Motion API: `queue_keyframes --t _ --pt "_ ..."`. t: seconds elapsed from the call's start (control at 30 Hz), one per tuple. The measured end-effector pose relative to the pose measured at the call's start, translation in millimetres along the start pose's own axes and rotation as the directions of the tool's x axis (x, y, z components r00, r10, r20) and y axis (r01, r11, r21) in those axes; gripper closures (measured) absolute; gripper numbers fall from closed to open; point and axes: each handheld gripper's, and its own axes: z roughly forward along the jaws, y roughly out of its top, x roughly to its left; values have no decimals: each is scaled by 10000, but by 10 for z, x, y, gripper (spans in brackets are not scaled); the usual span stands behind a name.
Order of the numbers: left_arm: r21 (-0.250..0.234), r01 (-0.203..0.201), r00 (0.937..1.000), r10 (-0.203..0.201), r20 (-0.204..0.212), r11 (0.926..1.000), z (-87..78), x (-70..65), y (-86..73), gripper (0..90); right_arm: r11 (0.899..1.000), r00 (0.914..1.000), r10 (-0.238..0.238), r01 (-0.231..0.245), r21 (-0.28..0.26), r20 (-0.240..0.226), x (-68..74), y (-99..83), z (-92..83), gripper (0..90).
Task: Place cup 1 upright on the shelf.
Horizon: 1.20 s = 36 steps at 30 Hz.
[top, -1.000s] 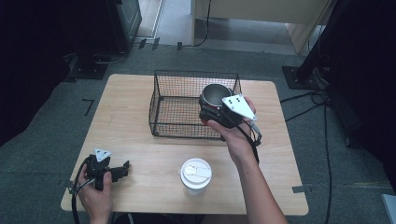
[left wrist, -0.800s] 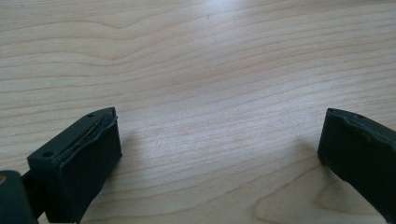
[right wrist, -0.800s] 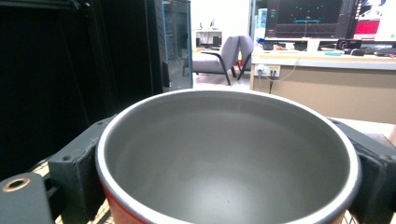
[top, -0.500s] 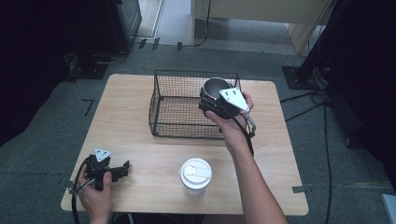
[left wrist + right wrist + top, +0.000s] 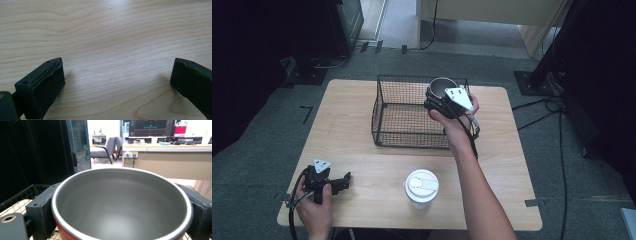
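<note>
Over the far right corner of the basket (image 5: pixel 412 112), the right gripper (image 5: pixel 438 100) holds a cup (image 5: pixel 442 87) above the wire rim. Its fingers (image 5: pixel 40 212) are clamped on the cup's sides, one on each flank, as the right gripper view shows; the cup (image 5: pixel 122 205) is grey inside with a white rim and a red outer wall, upright and with nothing in it. The basket is black wire mesh and stands on the far half of the table (image 5: pixel 352 115). Well apart from the basket, near the table's front left corner, the left gripper (image 5: pixel 343 181) rests low on the wood in the person's left hand (image 5: pixel 314 210); its fingers (image 5: pixel 47 82) are wide apart with only bare wood between them. A lidded white paper cup (image 5: pixel 422 187) stands in front of the basket, near the front edge.
</note>
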Motion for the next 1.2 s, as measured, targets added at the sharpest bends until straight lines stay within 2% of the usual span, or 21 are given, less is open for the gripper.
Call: queue_keyframes --t 0.13,0.4,0.63,1.03,1.2 --pt "-1 0 10000 0 -1 10000 0 0 0 0 10000 9999 -57 57 63 136 -6 -31 85 68" --pt "1 -5 10000 5 -4 10000 0 0 0 0 9979 9986 -354 333 556 382 -46 -161 310 68" --pt "25 -34 10000 34 -9 10000 -2 2 1 0 9964 9984 -224 181 827 521 -63 -255 433 67" --pt "27 -33 10000 33 -9 10000 -2 2 1 0 9874 9986 -441 391 1534 295 -43 -411 566 67" --pt "25 -33 10000 33 -9 10000 -2 2 1 0 9824 9992 -305 254 1851 244 -31 -470 611 67"
